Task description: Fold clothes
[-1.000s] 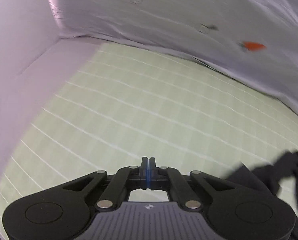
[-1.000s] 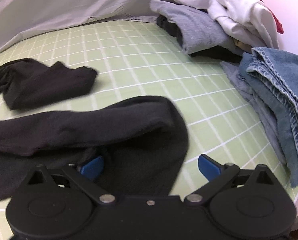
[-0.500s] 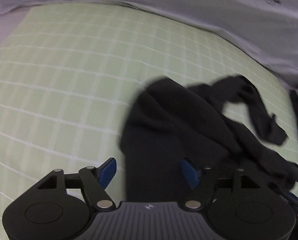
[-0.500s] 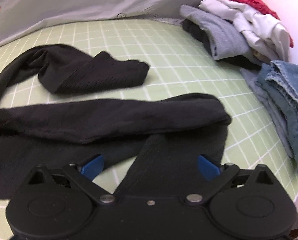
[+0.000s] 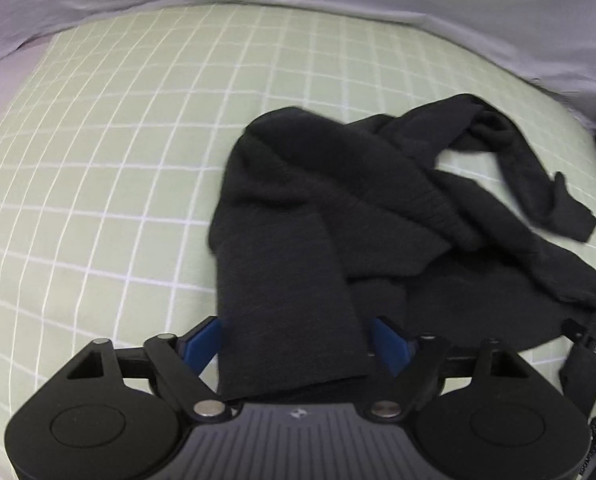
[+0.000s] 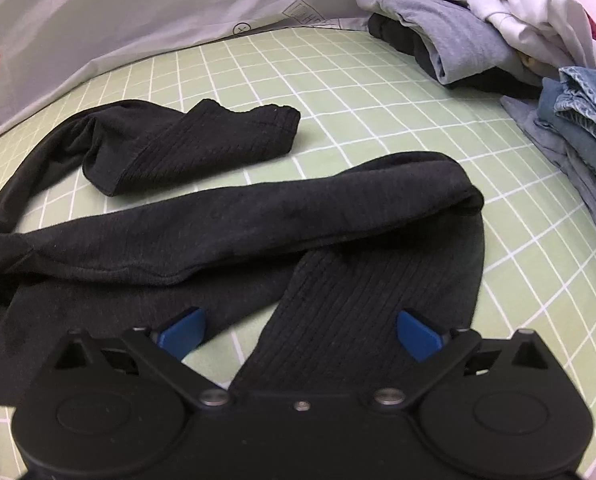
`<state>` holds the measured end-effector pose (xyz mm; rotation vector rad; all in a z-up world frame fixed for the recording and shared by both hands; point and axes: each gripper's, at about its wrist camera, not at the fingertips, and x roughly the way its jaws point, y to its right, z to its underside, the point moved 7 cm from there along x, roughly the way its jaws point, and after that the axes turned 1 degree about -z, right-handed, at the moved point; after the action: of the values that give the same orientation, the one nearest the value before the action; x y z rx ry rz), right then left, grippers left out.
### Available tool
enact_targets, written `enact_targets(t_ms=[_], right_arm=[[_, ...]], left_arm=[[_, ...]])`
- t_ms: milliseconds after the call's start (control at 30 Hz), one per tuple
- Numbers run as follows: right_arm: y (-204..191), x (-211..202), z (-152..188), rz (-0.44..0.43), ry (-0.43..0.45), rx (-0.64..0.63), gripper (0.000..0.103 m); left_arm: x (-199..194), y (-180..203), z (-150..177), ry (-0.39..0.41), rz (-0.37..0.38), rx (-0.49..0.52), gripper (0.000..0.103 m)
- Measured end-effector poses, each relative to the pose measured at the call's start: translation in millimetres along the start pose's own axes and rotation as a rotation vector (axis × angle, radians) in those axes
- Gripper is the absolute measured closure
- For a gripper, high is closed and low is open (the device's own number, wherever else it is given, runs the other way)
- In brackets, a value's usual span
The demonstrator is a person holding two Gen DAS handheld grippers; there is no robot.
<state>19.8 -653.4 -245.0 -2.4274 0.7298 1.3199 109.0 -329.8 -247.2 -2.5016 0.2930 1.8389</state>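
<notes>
With both the left gripper (image 5: 296, 340) and right gripper (image 6: 300, 326) wide over the crumpled black garment (image 5: 338, 208), pinching stacked layers risks a crooked fold.

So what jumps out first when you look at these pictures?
A rumpled black garment sprawls across the middle of a green checked mat, its sleeves twisted. Both grippers, the left gripper and the right gripper, hang open over its near edge. A stack of folded clothes and some jeans sit at the mat's far right.
</notes>
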Motion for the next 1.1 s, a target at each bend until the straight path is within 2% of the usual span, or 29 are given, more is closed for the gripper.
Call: enact_targets(t_ms=[33,167,200,233,300,400,533,700,867,1100], right_arm=[[0,0,0,0.0,-0.003,0.002,0.0],[0,1,-1,-0.001,-0.005,0.003,0.0],[1,2,-2,-0.002,-0.006,0.003,0.0],[1,2,-2,-0.002,-0.008,0.002,0.0],[1,2,-2,-0.002,-0.012,0.0,0.0],[2,3,-4,-0.004,-0.017,-0.006,0.0],[1,4,-5,-0.012,-0.021,-0.022,0.0],[0,4,-6,-0.027,-0.021,-0.044,0.0],[-2,5,-7,-0.032,-0.021,-0.054,0.0],[-1,5,-8,-0.03,-0.023,-0.055,0.0]], left_arm=[[1,-3,0,-0.008,0.001,-0.01,0.04],[4,-16,-3,-0.019,0.014,-0.057,0.068],[3,-20,-5,-0.014,0.005,-0.065,0.085],[2,-26,-8,-0.009,-0.016,-0.066,0.092],[0,-36,-15,0.002,-0.058,-0.068,0.092],[-2,-61,-33,0.029,-0.048,-0.137,0.092],[-5,-95,-69,0.073,-0.088,-0.201,0.092],[-3,-111,-94,0.106,-0.102,-0.244,0.092],[11,-99,-84,0.083,-0.149,-0.209,0.09],[14,-99,-57,0.057,-0.19,-0.158,0.081]])
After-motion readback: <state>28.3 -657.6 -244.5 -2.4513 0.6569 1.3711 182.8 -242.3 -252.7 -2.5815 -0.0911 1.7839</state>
